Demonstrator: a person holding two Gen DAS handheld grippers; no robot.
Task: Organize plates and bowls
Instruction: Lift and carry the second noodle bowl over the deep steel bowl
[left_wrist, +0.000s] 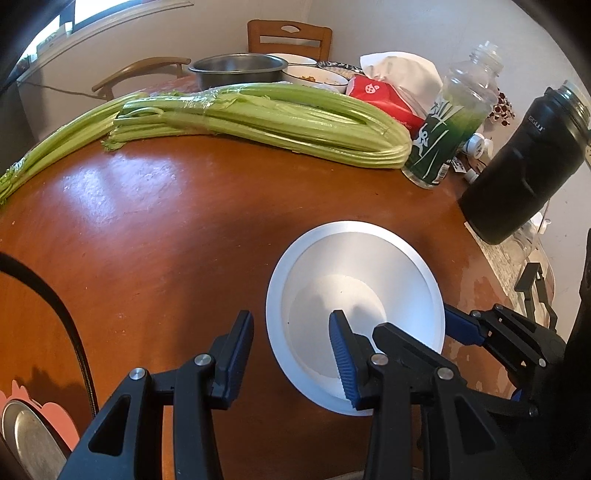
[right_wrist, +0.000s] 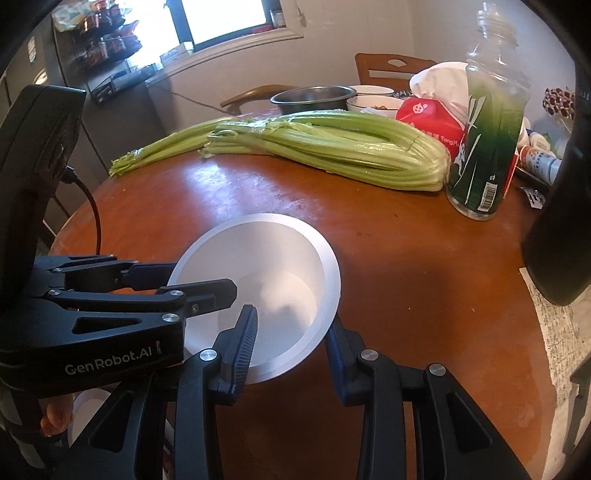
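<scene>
A white bowl (left_wrist: 354, 291) stands on the brown round table (left_wrist: 155, 229) near its front edge; it also shows in the right wrist view (right_wrist: 266, 266). My left gripper (left_wrist: 291, 354) is open, straddling the bowl's left rim, one finger inside and one outside. My right gripper (right_wrist: 291, 343) is open, straddling the bowl's right rim the same way. In the left wrist view the right gripper (left_wrist: 480, 332) shows at the bowl's right side. In the right wrist view the left gripper (right_wrist: 184, 284) shows at the bowl's left side.
A celery bunch (left_wrist: 236, 114) lies across the far table. A green-labelled bottle (left_wrist: 450, 118), a black flask (left_wrist: 524, 162), a red tissue pack (left_wrist: 388, 99), a steel pot (left_wrist: 236, 70) and bowls (left_wrist: 314, 74) stand behind. A metal plate (left_wrist: 26, 439) sits low left.
</scene>
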